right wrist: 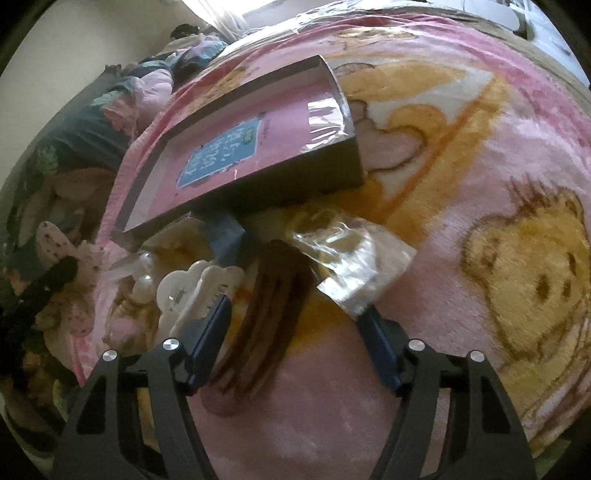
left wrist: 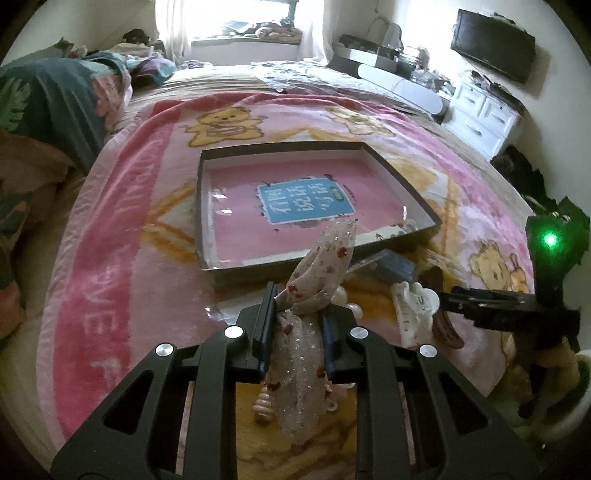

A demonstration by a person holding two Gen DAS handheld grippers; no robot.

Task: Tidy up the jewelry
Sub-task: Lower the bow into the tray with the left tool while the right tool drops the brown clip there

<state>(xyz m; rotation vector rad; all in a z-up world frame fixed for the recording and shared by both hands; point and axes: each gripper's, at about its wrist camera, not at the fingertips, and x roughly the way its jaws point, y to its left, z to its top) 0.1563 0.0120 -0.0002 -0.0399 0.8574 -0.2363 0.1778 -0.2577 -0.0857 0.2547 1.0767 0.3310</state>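
The sheer beaded hair bow (left wrist: 317,295) is pinched between the nearly closed pads of the left gripper (left wrist: 295,317), lifted above a pink cartoon-bear blanket (left wrist: 122,280) spread over a bed. Ahead of it lies a shallow dark-walled box (left wrist: 207,254) with a pink book cover (left wrist: 306,206) as its floor. Beyond the bed are a bright curtained window (left wrist: 240,22), a white drawer unit (left wrist: 480,107) and a dark wall screen (left wrist: 493,46); rumpled bedding (left wrist: 51,107) is piled at the left edge.

The right gripper (right wrist: 291,332) hovers with its jaws partly apart around a brown hair comb (right wrist: 266,306) lying on the blanket; whether the pads touch it cannot be told. The comb's lower end is blurred. A white claw clip (right wrist: 192,291) lies just beside the left finger, and a crumpled clear plastic bag (right wrist: 347,254) overlaps the right fingertip. A blue item (right wrist: 225,236) is half hidden under the box's near corner. Pearl-like pieces (left wrist: 351,308) beside the bow are too small to identify.
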